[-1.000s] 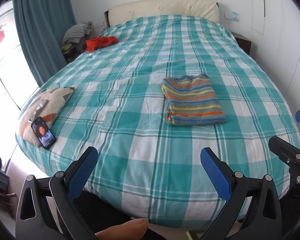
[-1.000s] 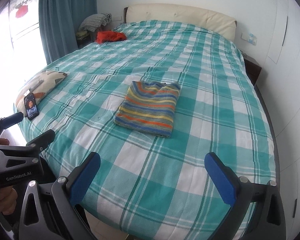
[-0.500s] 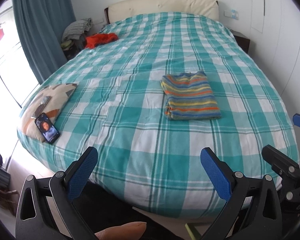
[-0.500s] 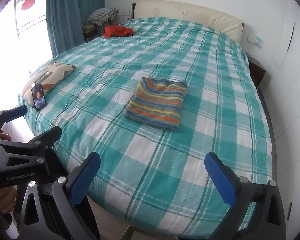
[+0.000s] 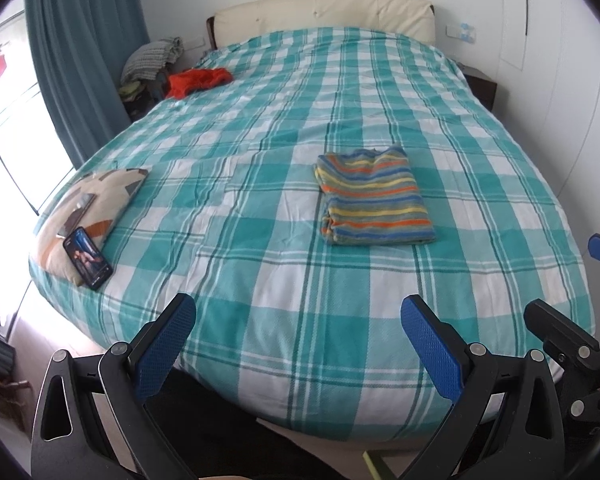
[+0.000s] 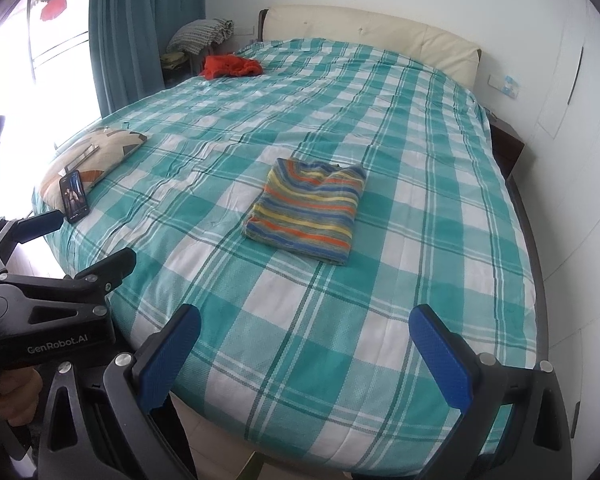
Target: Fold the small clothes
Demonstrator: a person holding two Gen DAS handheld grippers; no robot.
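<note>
A striped garment (image 5: 374,198) in blue, orange and yellow lies folded into a neat rectangle on the teal checked bed (image 5: 260,264); it also shows in the right wrist view (image 6: 310,210). My left gripper (image 5: 298,334) is open and empty, held off the foot of the bed, well short of the garment. My right gripper (image 6: 306,342) is open and empty too, beside the left one, whose body shows at the left (image 6: 56,296). A red garment (image 5: 198,80) lies crumpled at the bed's far left corner, also seen in the right wrist view (image 6: 230,66).
A patterned cushion (image 5: 92,208) with a phone (image 5: 87,258) on it lies at the bed's left edge. A nightstand piled with clothes (image 5: 150,64) and a teal curtain (image 5: 84,40) stand at the left. White wardrobe doors (image 5: 560,80) run along the right.
Both grippers have drawn back from the bed, so the bed's foot edge and the floor now show. The folded striped garment has stayed put.
</note>
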